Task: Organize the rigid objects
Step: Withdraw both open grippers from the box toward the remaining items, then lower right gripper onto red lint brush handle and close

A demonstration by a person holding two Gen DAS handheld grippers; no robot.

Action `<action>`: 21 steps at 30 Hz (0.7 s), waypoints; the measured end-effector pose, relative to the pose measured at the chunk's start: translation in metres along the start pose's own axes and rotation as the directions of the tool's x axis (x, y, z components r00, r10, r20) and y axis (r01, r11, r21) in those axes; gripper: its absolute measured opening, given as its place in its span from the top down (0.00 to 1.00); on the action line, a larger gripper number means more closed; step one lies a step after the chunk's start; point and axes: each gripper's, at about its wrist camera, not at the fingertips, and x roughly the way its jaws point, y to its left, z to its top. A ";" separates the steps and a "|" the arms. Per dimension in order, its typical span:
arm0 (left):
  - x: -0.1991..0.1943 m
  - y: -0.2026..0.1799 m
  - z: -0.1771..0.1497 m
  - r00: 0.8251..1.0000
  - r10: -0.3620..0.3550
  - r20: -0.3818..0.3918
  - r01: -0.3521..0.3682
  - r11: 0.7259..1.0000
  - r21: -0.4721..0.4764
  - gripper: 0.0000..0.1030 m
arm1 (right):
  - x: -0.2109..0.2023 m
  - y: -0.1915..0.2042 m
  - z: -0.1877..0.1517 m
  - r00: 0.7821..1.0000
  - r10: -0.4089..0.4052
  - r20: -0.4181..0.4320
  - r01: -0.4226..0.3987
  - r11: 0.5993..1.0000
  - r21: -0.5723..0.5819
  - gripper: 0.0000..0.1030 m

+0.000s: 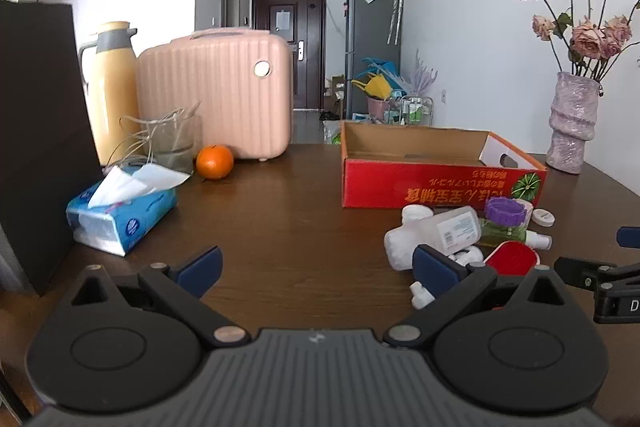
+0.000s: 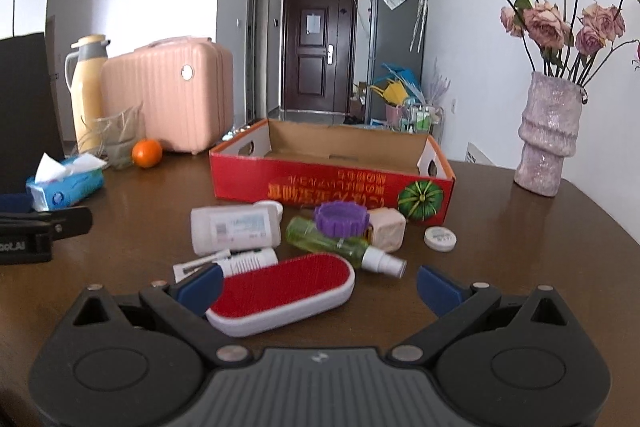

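Two grippers hover low over the dark wooden table (image 2: 520, 227), and neither holds anything: the left gripper (image 1: 316, 269) has its blue-padded fingers spread wide over bare wood, and the right gripper (image 2: 320, 287) is just as wide apart. Right in front of the right one lies the oval white lint brush with the red bristle face (image 2: 282, 291), flat on the table, its long axis running from lower left to upper right across the gap between the fingers. One end sits just beside the left-hand pad (image 2: 200, 287); the other pad stands clear of it. Behind it, a clutter: a white plastic bottle (image 2: 234, 229) on its side, a green spray bottle (image 2: 326, 243), a purple ridged cap (image 2: 340, 219). Further back waits the open red cardboard box (image 2: 332, 187), looking empty. My read: the right gripper is nearer the brush, and closing across its narrow width calls for a small twist first.
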 end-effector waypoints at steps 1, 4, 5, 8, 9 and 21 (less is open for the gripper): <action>-0.001 0.002 0.000 1.000 0.003 0.000 -0.003 1.000 -0.006 0.00 | 0.001 0.001 0.001 1.000 0.001 -0.005 -0.001 1.000 0.001 0.00; -0.002 0.008 -0.001 1.000 0.001 0.001 -0.001 1.000 -0.025 0.00 | 0.005 0.007 0.001 1.000 0.008 -0.022 -0.008 1.000 0.004 0.00; -0.001 0.009 -0.001 1.000 0.001 0.001 -0.001 1.000 -0.028 0.00 | 0.007 0.009 0.001 1.000 0.011 -0.028 -0.011 1.000 -0.001 0.00; 0.000 0.011 -0.002 1.000 0.001 -0.011 -0.001 1.000 -0.026 0.00 | 0.017 0.022 0.001 0.998 0.017 -0.060 -0.020 0.999 -0.035 0.00; 0.000 0.010 -0.003 1.000 0.002 -0.015 -0.002 1.000 -0.022 0.00 | 0.020 0.025 0.001 0.997 0.017 -0.070 -0.020 0.999 -0.048 0.00; 0.010 0.027 -0.004 0.995 0.080 -0.059 -0.085 0.993 -0.081 0.00 | 0.067 0.050 0.016 0.990 -0.034 -0.135 0.025 0.997 -0.072 0.00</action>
